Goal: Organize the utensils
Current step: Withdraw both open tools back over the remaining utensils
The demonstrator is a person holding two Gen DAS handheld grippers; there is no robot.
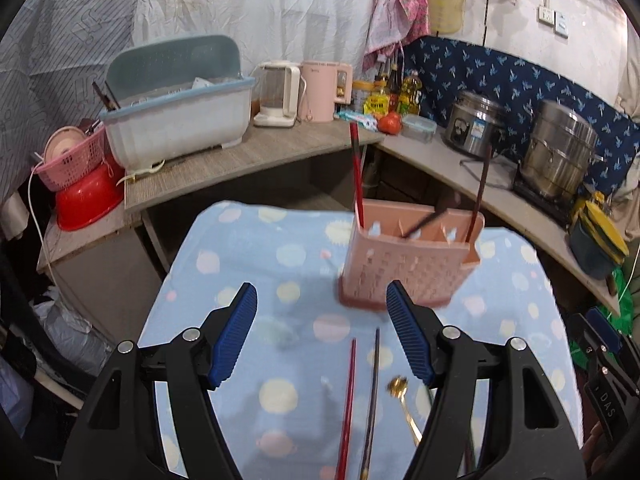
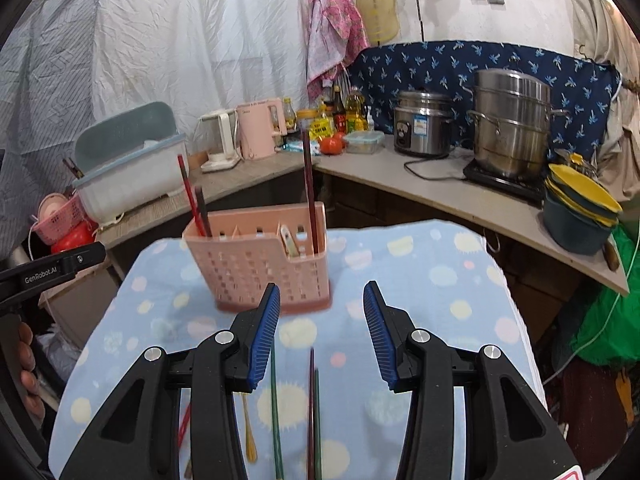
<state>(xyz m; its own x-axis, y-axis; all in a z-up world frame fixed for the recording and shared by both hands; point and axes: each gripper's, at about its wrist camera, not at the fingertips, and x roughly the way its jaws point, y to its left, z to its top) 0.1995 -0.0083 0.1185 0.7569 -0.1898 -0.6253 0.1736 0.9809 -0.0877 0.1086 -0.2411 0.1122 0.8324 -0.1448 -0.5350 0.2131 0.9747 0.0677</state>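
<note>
Between pickups, both the left tool (image 1: 322, 334) and right tool (image 2: 320, 334) hover wide and empty behind the pink holder (image 2: 256, 258), loose chopsticks (image 2: 312, 412) and a gold spoon (image 1: 402, 400) lying beneath, awaiting a downward grasp.

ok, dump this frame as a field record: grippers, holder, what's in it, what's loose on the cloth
left gripper: open, empty
right gripper: open, empty
holder: pink perforated plastic utensil caddy, upright on the blue dotted cloth
in holder: red chopstick, dark chopsticks, all leaning; compartments unclear
loose on cloth: red chopstick, dark chopstick, gold spoon, green chopstick
contact: neither gripper touches a utensil
</note>
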